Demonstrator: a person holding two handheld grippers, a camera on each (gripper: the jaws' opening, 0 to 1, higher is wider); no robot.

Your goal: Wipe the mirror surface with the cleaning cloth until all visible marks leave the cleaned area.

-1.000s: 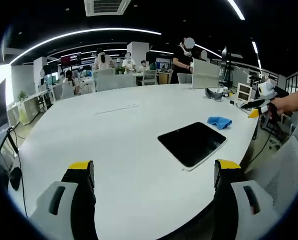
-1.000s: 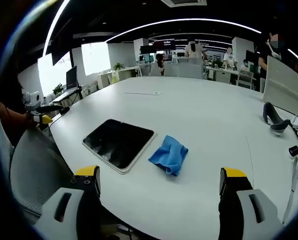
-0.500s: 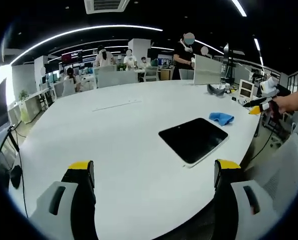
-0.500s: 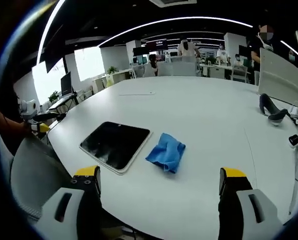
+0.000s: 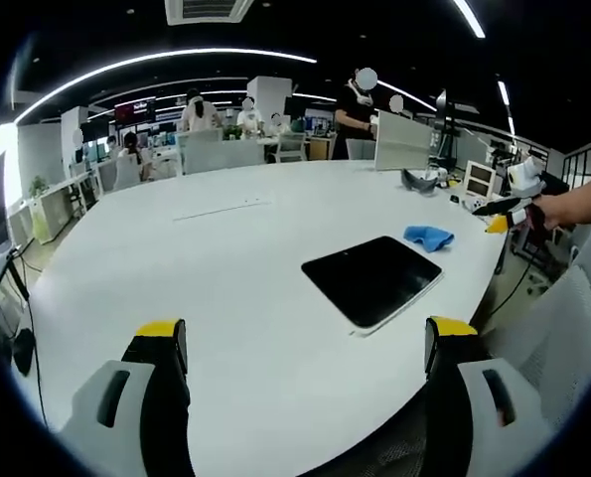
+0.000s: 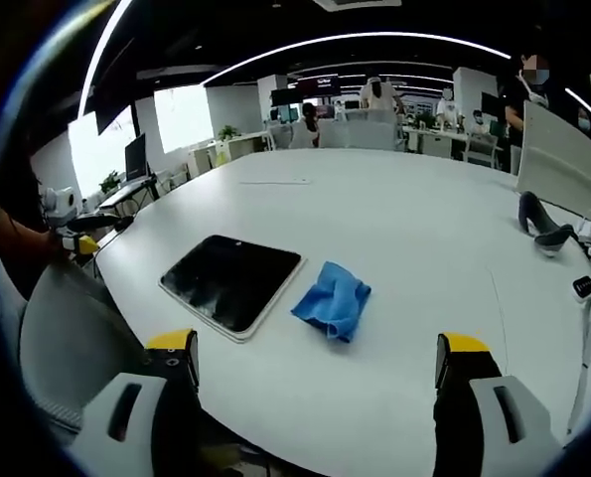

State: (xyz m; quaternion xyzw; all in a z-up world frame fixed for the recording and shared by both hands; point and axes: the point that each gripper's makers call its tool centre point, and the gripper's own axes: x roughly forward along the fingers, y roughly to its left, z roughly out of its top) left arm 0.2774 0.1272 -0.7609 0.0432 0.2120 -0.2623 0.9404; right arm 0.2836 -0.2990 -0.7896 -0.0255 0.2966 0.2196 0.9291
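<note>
Mirror (image 6: 231, 283) dark, smudged, flat; crumpled blue cloth (image 6: 333, 299) just beside

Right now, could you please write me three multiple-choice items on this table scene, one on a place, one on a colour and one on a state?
1. Where does the cleaning cloth lie?
A. On the white table, beside the mirror
B. Spread over the mirror
C. Between the right gripper's fingers

2. What colour is the cloth?
A. Yellow
B. Blue
C. White

3. How does the right gripper stand?
A. Shut on the cloth
B. Shut on the mirror
C. Open, holding nothing

Key: 1 A, the cloth sits crumpled on the tabletop next to the mirror's edge. 2 B, it is plainly blue in both gripper views. 3 C, the two yellow-tipped fingers stand wide apart, short of the cloth; the left gripper is open too.
</note>
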